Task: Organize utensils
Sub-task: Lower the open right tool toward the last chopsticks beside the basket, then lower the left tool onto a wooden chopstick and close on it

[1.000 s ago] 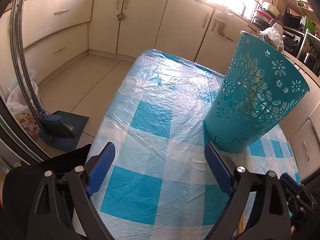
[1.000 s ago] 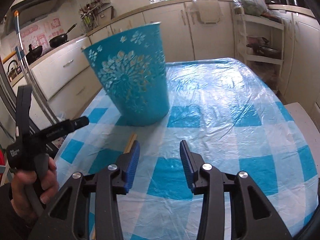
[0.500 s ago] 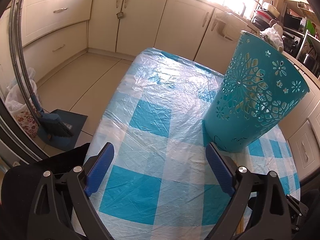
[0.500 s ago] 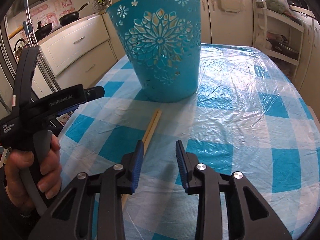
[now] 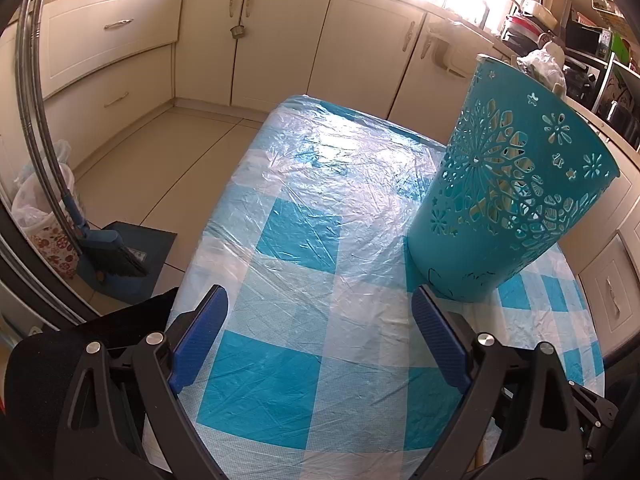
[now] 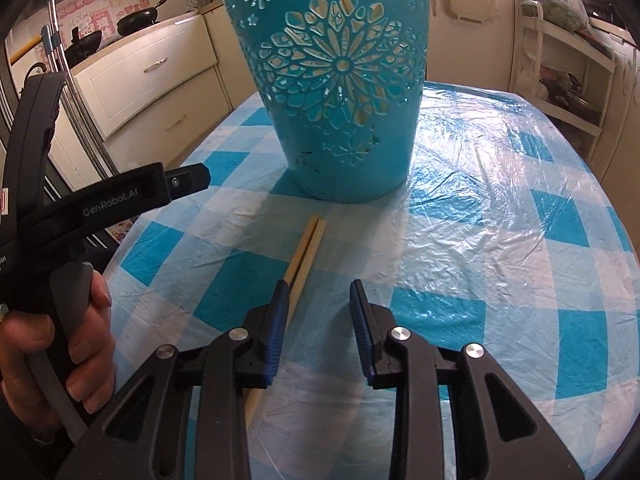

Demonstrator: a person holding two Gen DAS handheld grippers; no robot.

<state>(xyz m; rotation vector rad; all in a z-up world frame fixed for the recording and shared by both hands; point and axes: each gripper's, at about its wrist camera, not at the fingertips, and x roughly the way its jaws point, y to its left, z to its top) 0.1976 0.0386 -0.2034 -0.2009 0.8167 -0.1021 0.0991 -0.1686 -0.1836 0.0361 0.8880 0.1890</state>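
Cream cabinets (image 5: 132,40) ring the room, a blue broom (image 5: 114,252) leans on the floor at the left, and 2 dark pans (image 6: 140,16) sit on the counter behind. My bench (image 5: 304,248) wears a blue-and-white checked cloth under crinkled clear plastic. On it stands a teal basket (image 6: 340,92), upright, its wall cut through with flower shapes; it rises between my tongs and the far end of the bench. Just in front of its base lie 2 pale wooden chopsticks (image 6: 308,244), side by side and touching, pointing from the basket toward me. My right tongs (image 6: 320,300) hang low over their near end, part open with nothing gripped; the left blue pad crosses over the sticks, which run on beneath it, and I cannot tell whether it touches them. My left tongs (image 5: 320,312) stand wide open and empty above bare cloth, the basket just beyond the right pad. From the right view, my left hand (image 6: 52,344) is wrapped around that tool's handle.
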